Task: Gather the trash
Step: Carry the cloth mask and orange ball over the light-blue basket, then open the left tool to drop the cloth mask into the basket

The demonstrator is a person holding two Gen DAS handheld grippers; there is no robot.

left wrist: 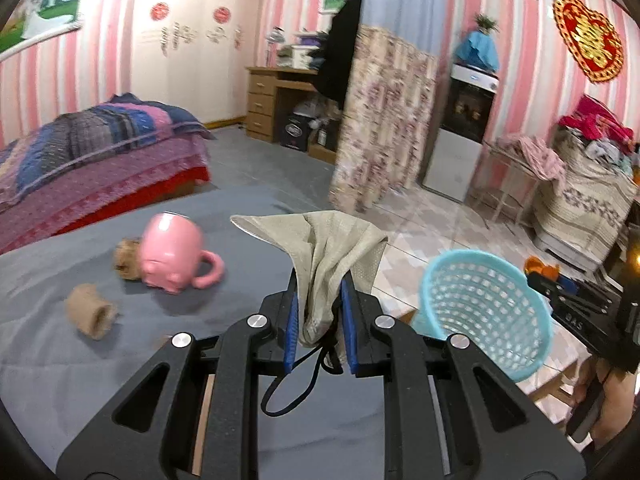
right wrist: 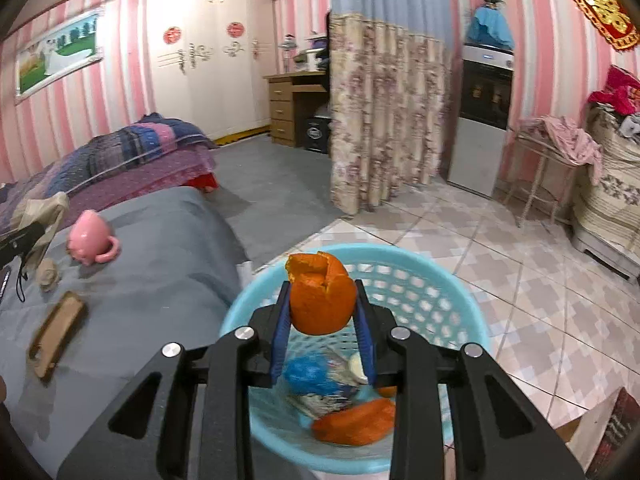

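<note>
From the left wrist, your left hand-held gripper [left wrist: 320,296] pinches a beige cloth [left wrist: 324,248] over the grey bed [left wrist: 80,360], the blue basket [left wrist: 486,312] just right of it. From the right wrist, your right hand-held gripper [right wrist: 323,300] clamps an orange peel [right wrist: 322,296] above that basket [right wrist: 440,280], which holds more peel [right wrist: 354,420] and blue wrappers [right wrist: 310,372].

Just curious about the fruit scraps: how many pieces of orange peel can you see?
2: one orange peel gripped in the right tool above the blue basket, another peel lying inside. More may be hidden under other rubbish.
</note>
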